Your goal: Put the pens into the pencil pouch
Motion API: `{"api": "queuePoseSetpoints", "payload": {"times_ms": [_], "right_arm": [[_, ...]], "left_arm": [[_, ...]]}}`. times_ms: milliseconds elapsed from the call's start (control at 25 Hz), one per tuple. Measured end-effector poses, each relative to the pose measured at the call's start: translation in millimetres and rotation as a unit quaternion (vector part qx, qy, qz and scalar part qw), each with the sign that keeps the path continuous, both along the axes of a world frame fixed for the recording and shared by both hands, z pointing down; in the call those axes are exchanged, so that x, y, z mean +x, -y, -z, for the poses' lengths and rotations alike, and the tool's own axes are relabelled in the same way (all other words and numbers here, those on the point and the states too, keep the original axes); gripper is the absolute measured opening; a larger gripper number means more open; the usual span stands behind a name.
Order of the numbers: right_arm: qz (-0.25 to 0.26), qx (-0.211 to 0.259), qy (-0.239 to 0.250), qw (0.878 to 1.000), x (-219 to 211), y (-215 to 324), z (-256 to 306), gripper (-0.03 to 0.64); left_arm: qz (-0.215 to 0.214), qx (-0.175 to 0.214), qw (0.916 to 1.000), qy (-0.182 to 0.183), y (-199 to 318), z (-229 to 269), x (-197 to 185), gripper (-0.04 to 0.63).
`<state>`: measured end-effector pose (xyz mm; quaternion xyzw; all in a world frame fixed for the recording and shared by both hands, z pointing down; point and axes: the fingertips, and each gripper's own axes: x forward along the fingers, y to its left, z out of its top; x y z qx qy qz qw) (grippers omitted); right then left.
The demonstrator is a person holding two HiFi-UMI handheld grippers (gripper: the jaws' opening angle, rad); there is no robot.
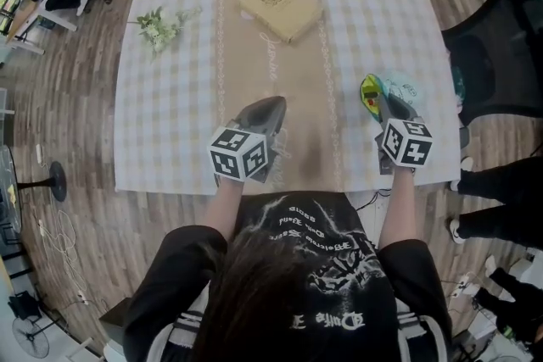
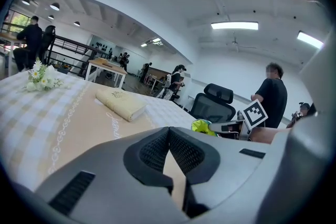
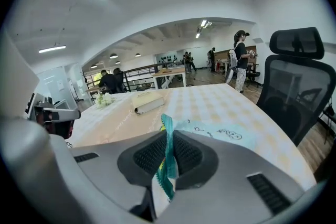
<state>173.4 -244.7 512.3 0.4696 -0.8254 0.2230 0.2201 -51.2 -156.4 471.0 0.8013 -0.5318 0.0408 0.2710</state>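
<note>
The pencil pouch (image 1: 400,88) is pale blue with a teal zipper edge and a yellow-green open end, and it lies near the table's right edge. My right gripper (image 1: 381,103) is shut on its zipper edge, and the teal fabric (image 3: 169,139) runs up between the pads. Whether the colours in its mouth are pens I cannot tell; no loose pen is in view. My left gripper (image 1: 272,103) is shut and empty, low over the beige runner (image 1: 288,72) near the front middle. From the left gripper view the pouch (image 2: 202,126) shows to the right.
A cream book (image 1: 281,7) lies at the back middle of the checked cloth (image 1: 170,97). A small flower sprig (image 1: 158,25) is at the back left. A black office chair (image 1: 501,55) and a person's legs (image 1: 496,182) stand right of the table.
</note>
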Motion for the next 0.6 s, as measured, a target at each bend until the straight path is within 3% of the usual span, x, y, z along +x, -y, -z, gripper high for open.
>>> {"api": "queuePoseSetpoints", "payload": {"times_ms": [400, 600], "right_arm": [[-0.012, -0.044, 0.008, 0.999, -11.7, -37.2, -36.5, 0.054], [-0.036, -0.06, 0.016, 0.997, -13.1, -45.6, -54.7, 0.063]], "left_arm": [[0.017, -0.003, 0.9998, 0.001, -8.0, -5.2, -10.4, 0.02], [-0.011, -0.005, 0.9989, 0.045, -11.9, -13.6, -4.3, 0.02]]}}
